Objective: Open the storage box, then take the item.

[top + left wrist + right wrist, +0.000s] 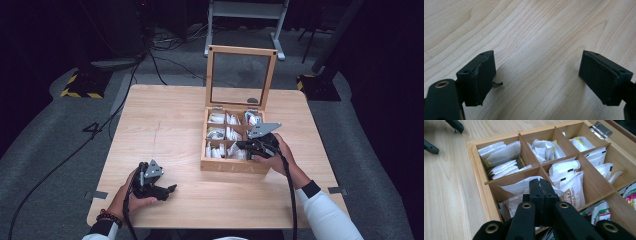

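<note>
Right gripper [243,145] sits over the near-right part of the wooden tea box [235,166], jaws pressed together. In the right gripper view its tips [540,185] meet flat, pad to pad, just above a white sachet [520,187] in the compartment nearest the camera. Can't tell if a thin edge of paper is pinched between them; nothing visibly sticks out of the pads.

Box stands right of centre on the table [165,125], glass lid [241,76] up and roughly vertical at the back. Compartments are full of tea bags: white sachets [501,157] in the far-left cell in the right gripper view, more white ones [545,148] in the middle cell, brown-printed packets [574,191] just right of the jaw tips, green-and-red packets [600,213] in the cell at lower right.

Left gripper [172,189] rests low over bare tabletop, near-left, well apart from the box. Jaws wide apart, nothing between them; the left gripper view shows both pads [480,77] with plain wood grain [536,50] in the gap.
</note>
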Demonstrator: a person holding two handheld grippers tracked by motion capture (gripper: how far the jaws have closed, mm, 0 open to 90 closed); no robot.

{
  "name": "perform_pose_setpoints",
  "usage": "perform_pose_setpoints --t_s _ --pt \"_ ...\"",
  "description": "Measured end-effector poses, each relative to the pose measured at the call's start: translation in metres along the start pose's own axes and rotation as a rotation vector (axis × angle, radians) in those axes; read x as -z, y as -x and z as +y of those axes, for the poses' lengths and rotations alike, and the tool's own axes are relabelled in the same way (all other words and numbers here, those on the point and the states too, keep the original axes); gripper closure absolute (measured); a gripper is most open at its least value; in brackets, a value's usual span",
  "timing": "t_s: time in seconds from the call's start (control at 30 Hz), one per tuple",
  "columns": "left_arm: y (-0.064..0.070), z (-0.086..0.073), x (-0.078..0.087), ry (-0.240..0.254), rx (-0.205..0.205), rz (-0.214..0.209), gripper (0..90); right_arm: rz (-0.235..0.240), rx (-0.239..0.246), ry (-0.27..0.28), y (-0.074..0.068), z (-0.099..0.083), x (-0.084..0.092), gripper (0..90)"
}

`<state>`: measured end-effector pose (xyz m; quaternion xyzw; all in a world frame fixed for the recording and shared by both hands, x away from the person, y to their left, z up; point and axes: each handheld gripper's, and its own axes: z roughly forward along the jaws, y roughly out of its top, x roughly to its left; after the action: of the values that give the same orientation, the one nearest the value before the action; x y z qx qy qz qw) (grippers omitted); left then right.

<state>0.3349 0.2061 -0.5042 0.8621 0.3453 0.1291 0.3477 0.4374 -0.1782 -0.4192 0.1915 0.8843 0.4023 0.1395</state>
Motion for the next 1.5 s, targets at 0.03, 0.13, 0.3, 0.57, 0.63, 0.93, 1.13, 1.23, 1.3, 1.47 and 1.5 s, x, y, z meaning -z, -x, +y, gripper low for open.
perform_pose_setpoints --t_s 0.03,0.13,0.3,0.57,0.63,0.93,1.13,1.23,1.3,1.47,1.5 --pt "0.0 0.0 0.0 0.0 0.0 0.0 14.6 -0.002 -0.002 0.007 0.001 0.0 0.001 89.7" --pt "0.0 0.0 0.0 0.0 0.0 0.0 14.6 -0.008 -0.01 0.028 0.002 0.002 0.007 89.6" --pt "0.0 0.0 0.0 0.0 0.0 0.001 14.6 -0.024 -0.008 0.065 0.003 0.003 0.017 89.7" --pt "0.0 0.0 0.0 -0.001 -0.001 -0.001 14.5 -0.028 -0.031 0.124 0.005 0.003 0.039 89.6" --pt "0.0 0.0 0.0 -0.001 -0.001 -0.001 14.5 -0.036 -0.031 0.133 0.006 0.002 0.043 89.6" --pt "-0.001 0.0 0.0 -0.002 -0.004 -0.002 14.5 -0.049 -0.025 0.175 0.007 -0.004 0.065 89.6" --pt "0.0 0.0 0.0 -0.002 -0.003 -0.002 14.5 -0.06 -0.029 0.199 0.005 -0.007 0.08 89.6" --pt "-0.001 0.0 0.0 -0.001 -0.003 -0.003 14.5 -0.06 -0.027 0.21 0.002 -0.008 0.086 89.6" --pt "-0.001 0.001 -0.001 0.0 -0.004 -0.004 14.4 -0.057 -0.025 0.218 0.0 -0.01 0.089 89.6" --pt "-0.001 0.001 -0.001 -0.002 -0.008 -0.004 14.3 -0.047 -0.015 0.222 -0.006 -0.014 0.095 89.6" --pt "-0.001 0.001 -0.001 -0.002 -0.008 -0.004 14.3 -0.046 -0.013 0.221 -0.008 -0.014 0.096 89.6"
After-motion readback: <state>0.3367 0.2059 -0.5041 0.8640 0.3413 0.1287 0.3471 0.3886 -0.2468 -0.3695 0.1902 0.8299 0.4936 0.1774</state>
